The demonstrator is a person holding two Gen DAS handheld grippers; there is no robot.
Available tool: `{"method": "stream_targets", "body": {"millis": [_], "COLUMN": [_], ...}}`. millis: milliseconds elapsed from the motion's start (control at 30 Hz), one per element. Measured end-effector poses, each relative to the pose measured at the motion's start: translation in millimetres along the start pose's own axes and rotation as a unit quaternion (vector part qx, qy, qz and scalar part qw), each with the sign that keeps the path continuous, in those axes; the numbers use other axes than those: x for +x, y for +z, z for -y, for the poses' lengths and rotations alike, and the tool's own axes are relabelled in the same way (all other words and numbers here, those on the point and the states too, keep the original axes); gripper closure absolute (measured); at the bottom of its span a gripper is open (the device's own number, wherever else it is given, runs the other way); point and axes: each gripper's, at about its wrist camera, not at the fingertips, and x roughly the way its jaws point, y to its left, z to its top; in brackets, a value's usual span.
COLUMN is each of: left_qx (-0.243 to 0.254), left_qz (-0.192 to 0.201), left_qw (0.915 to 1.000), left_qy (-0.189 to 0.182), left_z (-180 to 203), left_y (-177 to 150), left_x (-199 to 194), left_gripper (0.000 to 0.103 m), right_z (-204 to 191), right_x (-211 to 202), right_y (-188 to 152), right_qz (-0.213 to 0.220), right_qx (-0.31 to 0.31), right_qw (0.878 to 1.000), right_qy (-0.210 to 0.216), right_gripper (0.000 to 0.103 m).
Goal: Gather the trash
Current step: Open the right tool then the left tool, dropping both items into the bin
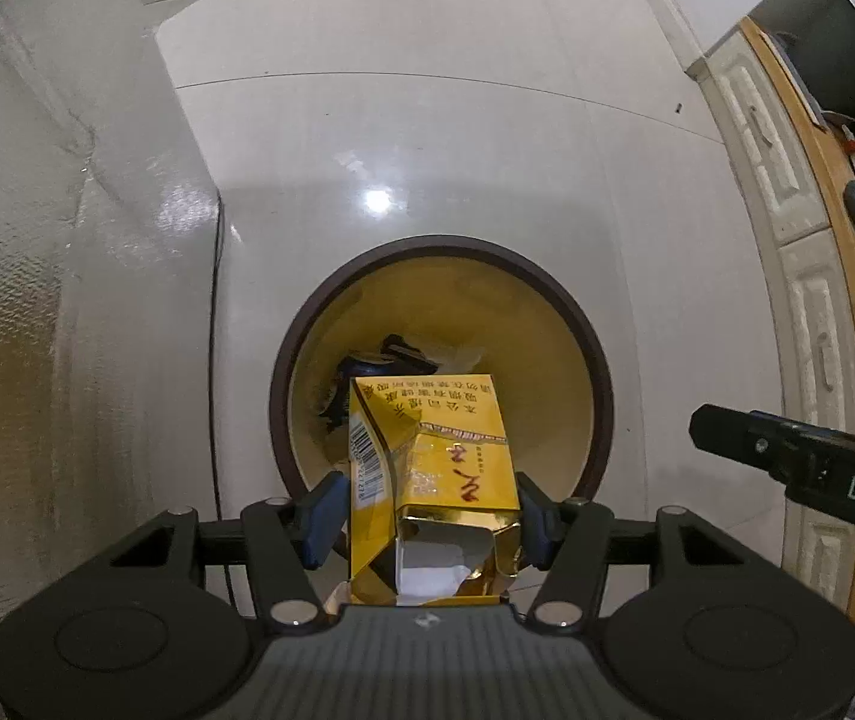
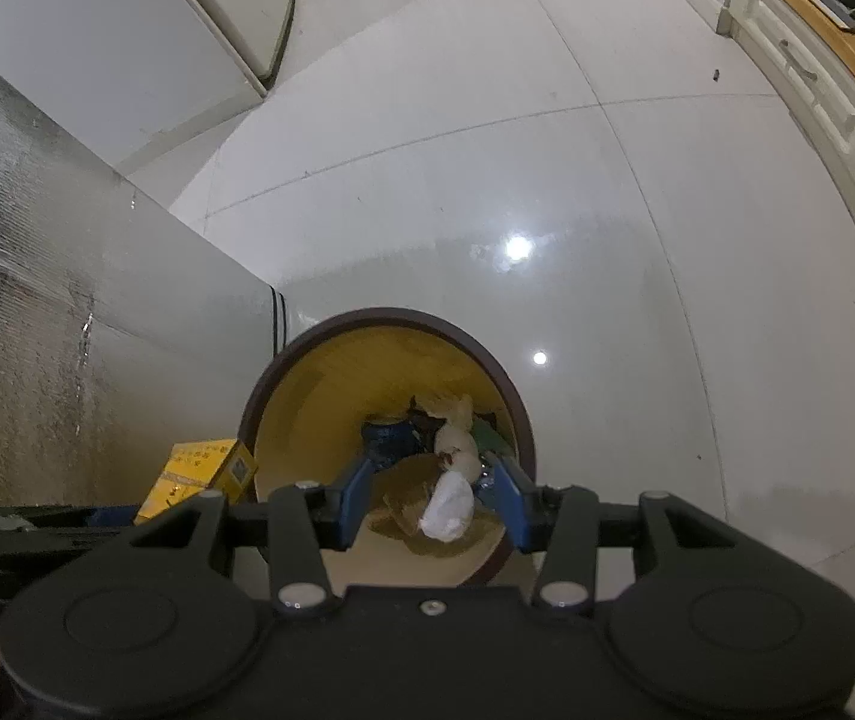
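Left wrist view: left tool [image 1: 430,507] pinched one yellow carton [image 1: 430,480] between its two blue pads, torn open end toward the camera, printed end over the bin [image 1: 598,396]. Carton hid most of the bin's contents; only dark scraps showed at 12 o'clock of it. Right tool [image 1: 799,459] entered at 3 o'clock as one black bar.

Right wrist view: right tool [image 2: 436,495] spread apart, holding nothing, poised over the same bin [image 2: 511,387]. Contents visible here only: one white crumpled wad [image 2: 448,507], one blue item [image 2: 388,438], pale scraps [image 2: 454,414]. The carton [image 2: 196,477] showed at 9 o'clock, just outside the rim. One bin, one carton, two tools. Glossy floor [image 2: 607,240] beneath.
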Motion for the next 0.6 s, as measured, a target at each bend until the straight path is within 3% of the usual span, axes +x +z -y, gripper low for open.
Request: {"method": "stream_targets", "body": {"millis": [100, 167, 200, 333, 600], "left_qx": [0.005, 0.009, 0.012, 0.017, 0.019], "left_qz": [-0.006, -0.009, -0.009, -0.017, -0.019], "left_qw": [1.0, 0.9999, 0.9998, 0.999, 0.9976], "left_qy": [-0.002, 0.007, 0.014, 0.039, 0.064], "left_z": [4.6, 5.6, 6.6, 6.2, -0.6], "left_y": [-1.8, -3.7, -4.9, -9.4, -16.0], "left_x": [1.7, 2.9, 3.3, 4.0, -5.6], "left_gripper": [0.028, 0.016, 0.016, 0.012, 0.004], "right_z": [0.5, -1.3, -0.9, 0.7, -4.6], "right_x": [-2.0, -3.1, -3.4, -5.3, -8.3], "right_y": [-0.7, -0.1, 0.5, -1.8, -9.9], "right_qz": [-0.005, -0.006, -0.006, -0.01, -0.03], "right_qx": [-0.005, -0.01, -0.012, -0.023, -0.061], "right_qw": [1.0, 1.0, 1.0, 1.0, 0.998], "right_qy": [0.0, -0.002, -0.003, -0.005, -0.014], "right_gripper": [0.054, 0.046, 0.04, 0.036, 0.01]}}
